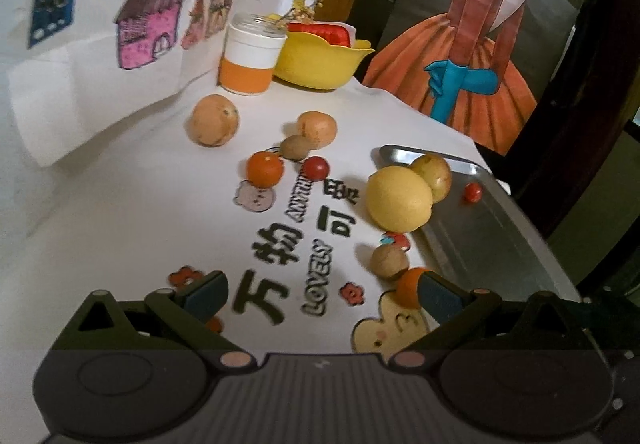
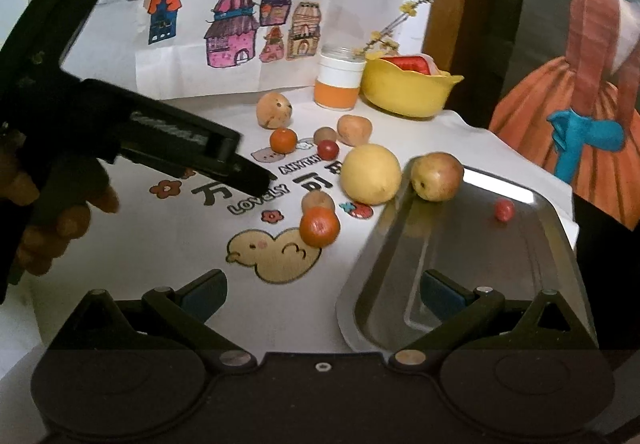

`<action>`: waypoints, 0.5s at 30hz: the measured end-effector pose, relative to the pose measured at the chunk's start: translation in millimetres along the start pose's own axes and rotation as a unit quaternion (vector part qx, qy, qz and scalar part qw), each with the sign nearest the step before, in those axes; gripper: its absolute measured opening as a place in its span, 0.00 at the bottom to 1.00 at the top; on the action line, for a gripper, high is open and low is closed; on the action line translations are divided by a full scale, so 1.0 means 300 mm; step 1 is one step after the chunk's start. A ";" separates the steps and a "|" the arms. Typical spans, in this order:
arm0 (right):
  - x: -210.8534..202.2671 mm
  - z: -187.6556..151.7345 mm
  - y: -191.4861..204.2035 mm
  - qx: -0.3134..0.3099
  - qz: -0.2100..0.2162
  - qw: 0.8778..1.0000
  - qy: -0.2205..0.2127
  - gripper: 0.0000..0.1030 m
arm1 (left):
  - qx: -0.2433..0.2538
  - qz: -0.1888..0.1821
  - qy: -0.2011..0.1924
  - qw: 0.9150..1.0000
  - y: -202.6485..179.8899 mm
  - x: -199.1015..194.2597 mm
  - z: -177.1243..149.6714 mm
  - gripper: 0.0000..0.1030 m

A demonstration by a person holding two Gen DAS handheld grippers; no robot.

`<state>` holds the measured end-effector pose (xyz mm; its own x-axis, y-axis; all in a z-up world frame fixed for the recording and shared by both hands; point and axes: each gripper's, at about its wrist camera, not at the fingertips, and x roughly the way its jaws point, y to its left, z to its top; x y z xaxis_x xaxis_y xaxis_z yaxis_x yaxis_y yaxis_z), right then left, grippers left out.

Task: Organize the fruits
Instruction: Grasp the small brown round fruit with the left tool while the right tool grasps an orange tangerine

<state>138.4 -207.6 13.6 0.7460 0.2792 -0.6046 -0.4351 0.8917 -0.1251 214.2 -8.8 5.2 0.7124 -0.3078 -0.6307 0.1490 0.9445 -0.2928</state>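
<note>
While both pairs of fingers stand spread wide with nothing between them, we see our left gripper [image 1: 320, 296] low over the printed white table [image 1: 120, 228], and our right gripper [image 2: 324, 294] above the near rim of the metal tray [image 2: 460, 284]. Nearest the left gripper, a tangerine [image 2: 319, 227] sits partly behind its right finger [image 1: 438, 294], touching a small brown fruit [image 2: 316, 200]. Beyond them a big yellow fruit [image 1: 398, 199] rests against the tray's edge. On the tray lie a red-yellow apple [image 2: 437, 176] and a little red fruit [image 2: 504, 210]. Farther back, we find a second tangerine [image 1: 265, 169], a red fruit [image 1: 316, 168], another brown fruit [image 1: 295, 147] and two tan fruits [image 1: 214, 120]. A yellow bowl [image 1: 320, 64] and an orange-banded cup [image 1: 250, 56] stand at the far end.
</note>
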 end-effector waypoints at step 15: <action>0.111 0.041 -0.015 -0.035 0.011 0.999 -0.004 0.79 | -0.015 -0.068 0.019 0.997 -0.042 0.139 0.035 0.97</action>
<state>171.4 -198.1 3.9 0.7395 0.3013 -0.6019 -0.4852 0.8585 -0.1664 249.2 -32.4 -9.9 0.6597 -0.4378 -0.6108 0.2217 0.8900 -0.3984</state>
